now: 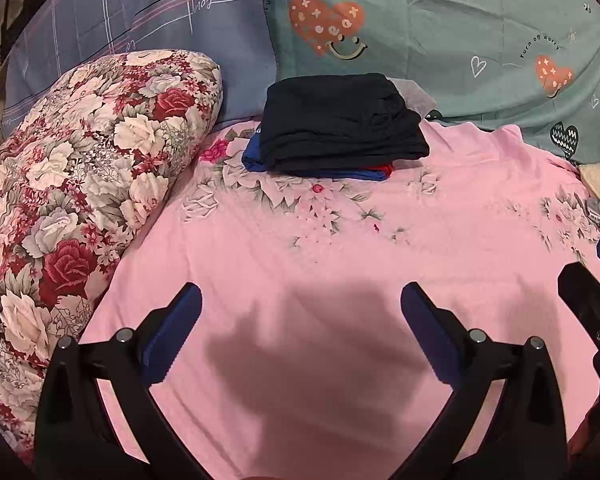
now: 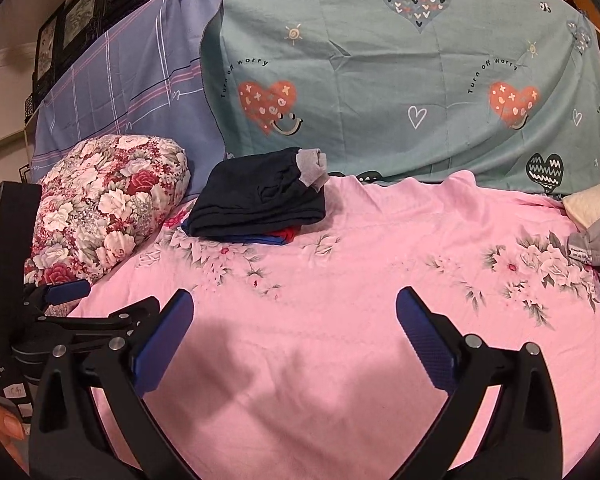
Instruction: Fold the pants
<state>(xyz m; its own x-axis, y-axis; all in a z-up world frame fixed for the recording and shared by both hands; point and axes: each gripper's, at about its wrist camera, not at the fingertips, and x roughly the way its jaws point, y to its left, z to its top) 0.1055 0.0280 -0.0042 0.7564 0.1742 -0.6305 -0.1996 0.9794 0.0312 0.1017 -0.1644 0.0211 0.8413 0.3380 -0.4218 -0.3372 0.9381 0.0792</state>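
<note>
Folded pants on bed, far side.

Dark navy, soft-knit pants folded into a flat, roughly rectangular bundle; grey ribbed cuff poking out at its far right corner. Lies atop a small stack of blue and red folded garments near the far edge of the pink floral bedsheet, toward its left side.

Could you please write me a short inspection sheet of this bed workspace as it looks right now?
Surface: pink flowered bedsheet, bare in front.
Job's things: dark folded pants on a blue and red folded stack.
Clutter: flowered quilt roll at the left; grey cloth at the right edge.
Grippers: left hand-held gripper and right hand-held gripper open, empty.
Cables: nothing seen.
Surroundings: green heart sheet, blue plaid sheet behind.
</note>
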